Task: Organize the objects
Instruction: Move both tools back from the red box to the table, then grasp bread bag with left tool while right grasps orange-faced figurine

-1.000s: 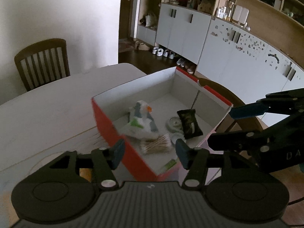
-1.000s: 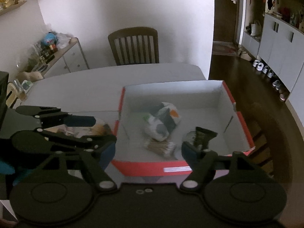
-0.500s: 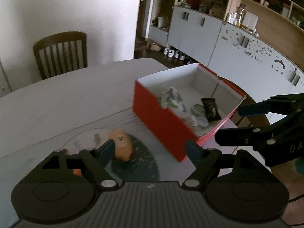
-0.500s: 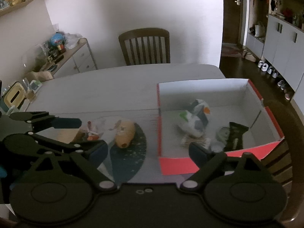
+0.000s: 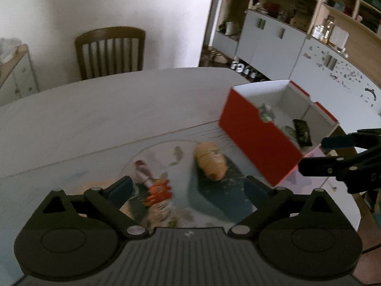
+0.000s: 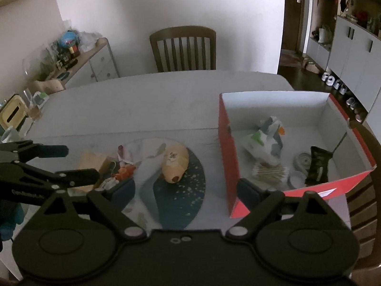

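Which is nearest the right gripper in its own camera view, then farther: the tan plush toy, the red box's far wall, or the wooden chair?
1. Tan plush toy, on the mat just ahead of the right gripper.
2. Red box's far wall, right and farther back.
3. Wooden chair, beyond the table.

A dim room with plain white walls [image 6: 166, 2]. A dark wooden slat-back chair [image 6: 183, 47] stands at the far edge of the pale bench [image 6: 152, 95]. To the left, a low sideboard [image 6: 95, 64] carries clutter. To the right, an open doorway [image 6: 293, 21], dark wood floor [image 6: 307, 78], white cabinets [image 5: 269, 40] below wooden shelves [image 5: 338, 7], and shoes [image 6: 333, 82] in a row on the floor
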The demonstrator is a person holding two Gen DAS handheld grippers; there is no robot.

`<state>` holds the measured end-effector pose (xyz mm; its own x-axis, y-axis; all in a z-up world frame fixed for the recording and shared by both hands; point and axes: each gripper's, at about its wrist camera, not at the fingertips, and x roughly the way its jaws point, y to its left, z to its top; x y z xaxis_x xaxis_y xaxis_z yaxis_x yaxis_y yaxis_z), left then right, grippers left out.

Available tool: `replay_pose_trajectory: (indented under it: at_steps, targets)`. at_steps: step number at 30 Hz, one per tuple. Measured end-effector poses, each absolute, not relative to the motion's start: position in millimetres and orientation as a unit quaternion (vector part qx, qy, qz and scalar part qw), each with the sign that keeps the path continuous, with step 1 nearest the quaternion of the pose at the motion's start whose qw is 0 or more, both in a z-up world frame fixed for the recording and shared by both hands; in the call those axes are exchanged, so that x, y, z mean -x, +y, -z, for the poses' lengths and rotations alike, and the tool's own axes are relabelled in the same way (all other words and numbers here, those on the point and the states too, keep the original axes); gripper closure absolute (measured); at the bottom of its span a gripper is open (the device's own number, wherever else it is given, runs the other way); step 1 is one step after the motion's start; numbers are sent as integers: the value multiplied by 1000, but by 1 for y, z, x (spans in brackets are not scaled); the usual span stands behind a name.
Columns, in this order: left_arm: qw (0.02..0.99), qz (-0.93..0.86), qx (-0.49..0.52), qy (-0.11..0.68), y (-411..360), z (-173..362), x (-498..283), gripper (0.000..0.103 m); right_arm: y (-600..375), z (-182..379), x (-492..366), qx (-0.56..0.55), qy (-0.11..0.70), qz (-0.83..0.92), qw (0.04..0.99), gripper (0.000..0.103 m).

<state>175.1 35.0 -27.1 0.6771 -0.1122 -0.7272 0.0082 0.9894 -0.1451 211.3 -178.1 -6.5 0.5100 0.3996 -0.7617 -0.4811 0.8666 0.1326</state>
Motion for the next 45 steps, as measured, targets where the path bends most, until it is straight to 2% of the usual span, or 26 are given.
replay_pose_trajectory:
  at_steps: [6, 23, 36, 45]
  targets:
    - [906, 11, 92, 414, 72, 44, -173, 0, -158, 16, -216, 51, 433, -256, 863, 11]
    - [876, -50, 86, 472, 124, 114, -194, 0, -104, 64, -252, 99, 464, -253, 843, 12]
    - [864, -60, 92, 492, 131, 143, -207, 0, -76, 98, -283, 127, 478, -226, 839, 13]
    - [862, -66, 74, 497, 128, 148, -214, 0, -69, 121, -298, 137, 490, -213, 834, 21]
